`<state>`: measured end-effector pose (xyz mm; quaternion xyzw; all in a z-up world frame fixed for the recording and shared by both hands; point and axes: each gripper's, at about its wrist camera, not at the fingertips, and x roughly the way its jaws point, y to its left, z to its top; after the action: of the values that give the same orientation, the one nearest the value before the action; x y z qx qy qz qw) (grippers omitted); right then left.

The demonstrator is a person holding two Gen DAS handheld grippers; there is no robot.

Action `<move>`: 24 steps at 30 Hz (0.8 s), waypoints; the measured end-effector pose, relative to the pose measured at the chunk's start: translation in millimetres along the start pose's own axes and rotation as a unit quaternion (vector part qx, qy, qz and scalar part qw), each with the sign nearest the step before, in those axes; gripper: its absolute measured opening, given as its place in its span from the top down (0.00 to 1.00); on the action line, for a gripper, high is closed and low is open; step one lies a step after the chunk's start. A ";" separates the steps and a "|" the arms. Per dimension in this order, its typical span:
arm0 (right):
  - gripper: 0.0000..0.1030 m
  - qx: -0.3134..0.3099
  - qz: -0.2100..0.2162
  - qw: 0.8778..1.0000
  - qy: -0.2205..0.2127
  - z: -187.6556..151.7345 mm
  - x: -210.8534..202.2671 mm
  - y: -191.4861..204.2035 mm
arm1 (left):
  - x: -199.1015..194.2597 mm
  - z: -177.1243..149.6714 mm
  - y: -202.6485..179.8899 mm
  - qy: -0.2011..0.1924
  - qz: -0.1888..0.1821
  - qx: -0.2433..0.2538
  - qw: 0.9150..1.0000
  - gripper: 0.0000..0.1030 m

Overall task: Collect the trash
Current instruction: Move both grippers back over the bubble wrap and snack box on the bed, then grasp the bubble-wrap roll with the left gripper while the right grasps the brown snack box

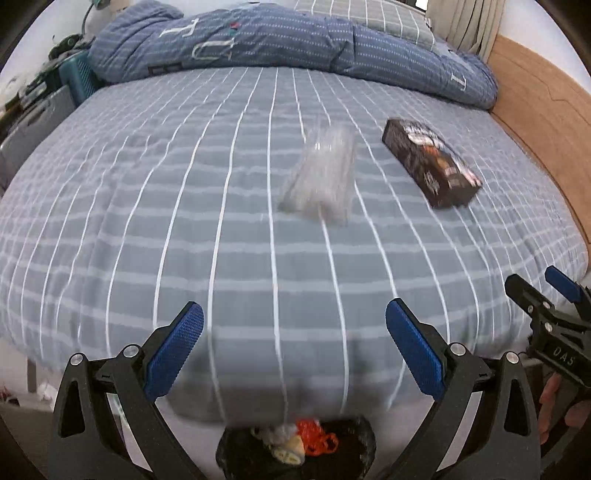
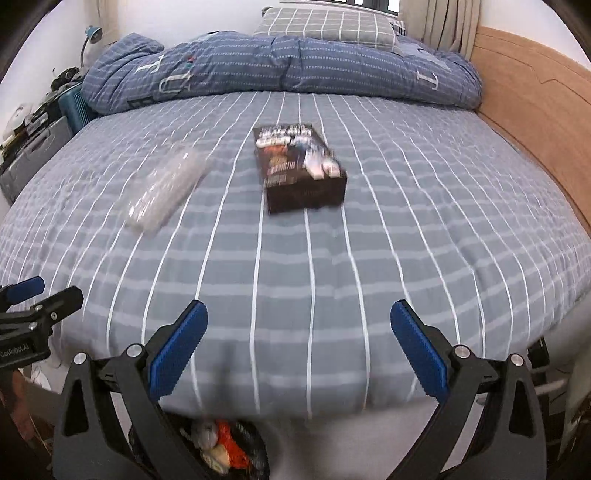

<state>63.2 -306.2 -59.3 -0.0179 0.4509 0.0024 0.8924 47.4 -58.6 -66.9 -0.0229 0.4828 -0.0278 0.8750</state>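
A clear plastic tray (image 1: 320, 175) lies on the checked bed cover (image 1: 184, 221); it also shows in the right wrist view (image 2: 166, 188). A black printed box (image 1: 430, 162) lies to its right, also in the right wrist view (image 2: 301, 168). A black bin (image 1: 295, 448) holding orange and pale scraps stands at the foot of the bed, also in the right wrist view (image 2: 221, 446). My left gripper (image 1: 294, 347) is open and empty over the bed's near edge. My right gripper (image 2: 298, 343) is open and empty beside it.
A folded blue duvet (image 2: 280, 70) and a checked pillow (image 2: 325, 26) lie at the far end. A wooden headboard (image 2: 535, 107) runs along the right. Boxes and clutter (image 2: 37, 125) stand at the left of the bed.
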 end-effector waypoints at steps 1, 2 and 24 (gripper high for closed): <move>0.07 -0.001 0.000 1.000 0.000 9.4 5.6 -0.8 | 4.0 5.2 0.8 0.000 0.001 0.000 1.000 0.06; 0.07 -0.003 -0.002 1.000 0.000 21.2 13.2 -1.3 | 9.0 12.4 1.3 0.002 0.003 0.000 1.000 0.06; 0.07 -0.026 -0.001 0.999 0.045 112.1 119.6 2.5 | 92.8 108.9 -16.9 0.034 -0.008 0.022 0.999 0.06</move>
<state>224.3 -301.3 -89.2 -0.0419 0.4900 0.0122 0.8707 188.5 -80.5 -86.0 -0.0061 0.5112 -0.0462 0.8582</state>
